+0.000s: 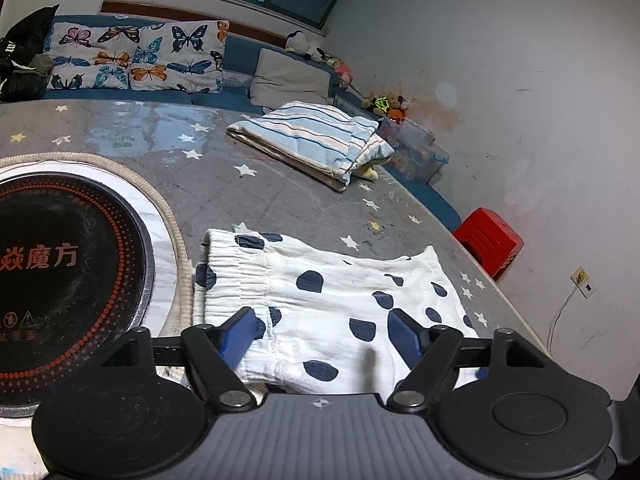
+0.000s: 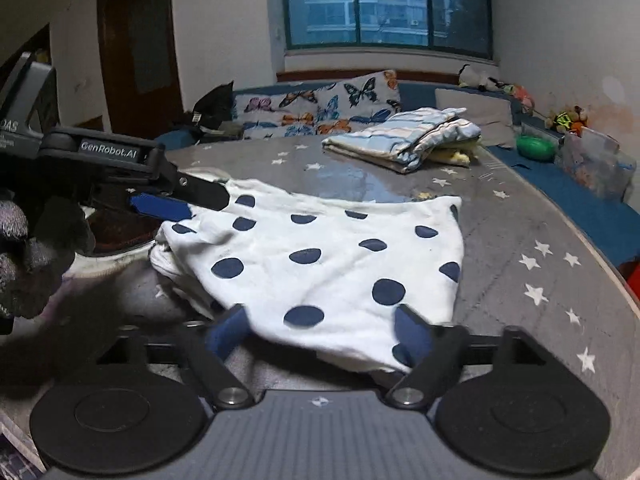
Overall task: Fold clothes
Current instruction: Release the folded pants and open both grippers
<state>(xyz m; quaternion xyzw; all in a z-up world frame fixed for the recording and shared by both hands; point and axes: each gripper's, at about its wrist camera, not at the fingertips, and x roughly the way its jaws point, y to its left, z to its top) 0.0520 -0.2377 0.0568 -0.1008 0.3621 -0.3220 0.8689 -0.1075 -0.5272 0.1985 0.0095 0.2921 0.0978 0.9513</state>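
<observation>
A white garment with navy dots (image 1: 332,300) lies partly folded on the grey star-patterned table (image 1: 248,196). My left gripper (image 1: 320,314) hovers open over its ribbed end, blue pads spread on either side of the cloth. In the right wrist view the same garment (image 2: 320,256) spreads across the middle. My right gripper (image 2: 320,310) is open at its near edge, and the hem lies between the fingers. The left gripper (image 2: 204,205) reaches in from the left at the garment's far corner, held by a gloved hand (image 2: 24,256).
A round black induction cooker (image 1: 60,272) is set into the table left of the garment. A folded striped blanket (image 2: 404,136) lies farther back. A butterfly pillow (image 2: 320,108), toys and a plastic box (image 2: 596,164) line the bench. A red stool (image 1: 488,242) stands beside the table's right edge.
</observation>
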